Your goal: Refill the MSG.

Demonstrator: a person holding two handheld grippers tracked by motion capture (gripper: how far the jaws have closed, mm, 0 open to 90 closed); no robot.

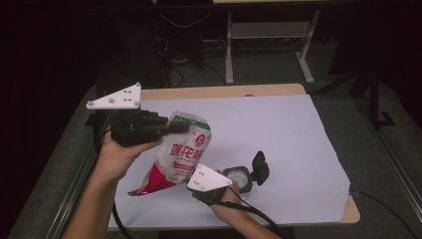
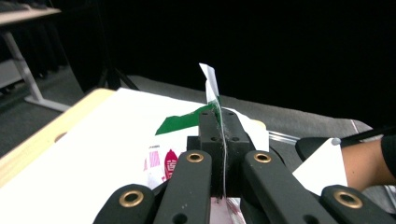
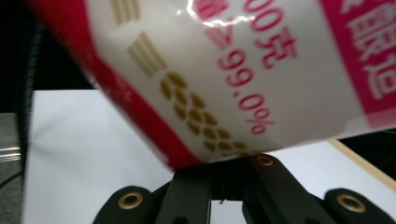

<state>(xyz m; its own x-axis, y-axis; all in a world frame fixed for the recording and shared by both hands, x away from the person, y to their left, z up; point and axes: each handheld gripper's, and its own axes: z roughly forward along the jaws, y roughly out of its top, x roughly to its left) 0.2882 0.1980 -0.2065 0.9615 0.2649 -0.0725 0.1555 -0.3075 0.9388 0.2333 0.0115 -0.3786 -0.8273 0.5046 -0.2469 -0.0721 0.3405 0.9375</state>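
Observation:
A white pouch with red and green print hangs tilted above the table. My left gripper, pointing right, is shut on the pouch's top edge; in the left gripper view the thin edge stands up from between the closed jaws. My right gripper sits low, beside the pouch's lower right corner. In the right gripper view the pouch hangs close in front and covers the jaw tips, which look closed together. Whether they pinch the pouch is hidden.
A small round glass jar with its black lid flipped open stands just right of my right hand. A white sheet covers the wooden table. A desk frame and cables stand on the dark floor behind.

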